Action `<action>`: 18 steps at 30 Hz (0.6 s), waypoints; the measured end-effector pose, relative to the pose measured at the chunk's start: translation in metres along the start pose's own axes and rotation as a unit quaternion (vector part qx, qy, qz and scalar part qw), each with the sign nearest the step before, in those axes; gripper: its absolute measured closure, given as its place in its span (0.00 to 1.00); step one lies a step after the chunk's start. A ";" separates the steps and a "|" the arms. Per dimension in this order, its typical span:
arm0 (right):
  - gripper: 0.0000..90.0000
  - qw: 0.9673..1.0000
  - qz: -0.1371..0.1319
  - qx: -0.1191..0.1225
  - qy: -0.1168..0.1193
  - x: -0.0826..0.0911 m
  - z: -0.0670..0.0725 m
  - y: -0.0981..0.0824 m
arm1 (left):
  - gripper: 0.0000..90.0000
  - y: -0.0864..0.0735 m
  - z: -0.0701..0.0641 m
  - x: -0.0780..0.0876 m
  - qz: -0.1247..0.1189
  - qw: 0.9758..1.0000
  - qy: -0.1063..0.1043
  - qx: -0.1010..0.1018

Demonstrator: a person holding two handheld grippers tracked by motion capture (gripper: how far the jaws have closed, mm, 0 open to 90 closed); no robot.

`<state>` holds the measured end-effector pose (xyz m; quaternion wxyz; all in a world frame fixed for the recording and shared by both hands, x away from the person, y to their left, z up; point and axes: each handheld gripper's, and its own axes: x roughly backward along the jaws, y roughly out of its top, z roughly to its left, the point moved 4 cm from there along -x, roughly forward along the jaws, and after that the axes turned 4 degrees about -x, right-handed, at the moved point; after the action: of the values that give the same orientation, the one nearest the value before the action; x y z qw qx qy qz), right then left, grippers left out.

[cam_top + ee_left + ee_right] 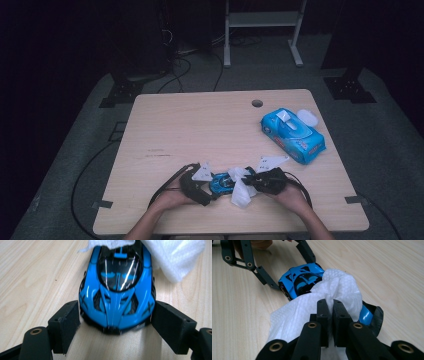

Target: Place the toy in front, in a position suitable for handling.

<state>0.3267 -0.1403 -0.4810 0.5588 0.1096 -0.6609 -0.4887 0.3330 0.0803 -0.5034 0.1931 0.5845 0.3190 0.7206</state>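
Right now we hold the blue toy car (221,182) near the front edge of the desk (200,125), between our two hands. Our left gripper (115,322) has its jaws set against both flanks of the car, one pad on each side near the end that faces us, so the car is clamped where it sits on the wood. Our right gripper (331,306) has its jaws closed tight on a white wipe (317,302), pinching a fold of it. The wipe drapes over the far half of the car, touching its roof and one end, and a loose corner trails down onto the desk toward us in the high view. Farther back on the right side of the desk lies a blue pack of wipes (292,134) with its lid flipped open, well apart from the car.
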 end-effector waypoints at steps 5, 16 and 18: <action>0.94 1.000 0.001 0.000 -0.001 0.001 -0.001 -0.001 | 0.28 -0.001 0.000 0.001 -0.002 1.000 -0.004 0.002; 0.94 1.000 -0.001 -0.003 0.000 0.001 -0.002 -0.002 | 0.28 0.000 0.000 0.000 -0.006 1.000 -0.002 0.005; 0.94 1.000 -0.001 -0.001 -0.001 0.001 -0.002 -0.002 | 0.28 0.000 0.000 0.000 -0.006 1.000 -0.001 0.005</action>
<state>0.3269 -0.1427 -0.4818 0.5580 0.1091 -0.6607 -0.4901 0.3330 0.0802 -0.5035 0.1948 0.5845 0.3253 0.7174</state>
